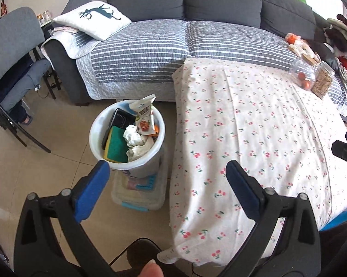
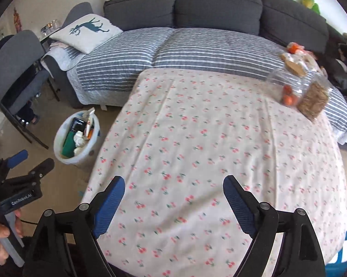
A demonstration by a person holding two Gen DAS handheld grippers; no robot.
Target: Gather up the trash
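Note:
A white trash bin [image 1: 97, 136] stands on a plastic box on the floor, left of the table; it also shows in the right wrist view [image 2: 59, 147]. It holds a snack wrapper [image 1: 145, 117], crumpled tissues [image 1: 134, 137], a green sponge [image 1: 115, 145] and a black tray. My left gripper [image 1: 167, 170] is open and empty, above the gap between bin and table. My right gripper [image 2: 173, 184] is open and empty over the cherry-print tablecloth [image 2: 196, 138].
Two clear jars [image 2: 289, 90] with tomatoes and grain stand at the table's far right. A grey sofa [image 1: 219, 2] with a striped cover and a deer pillow [image 1: 92, 18] lies behind. Grey chairs [image 1: 9, 46] stand at left.

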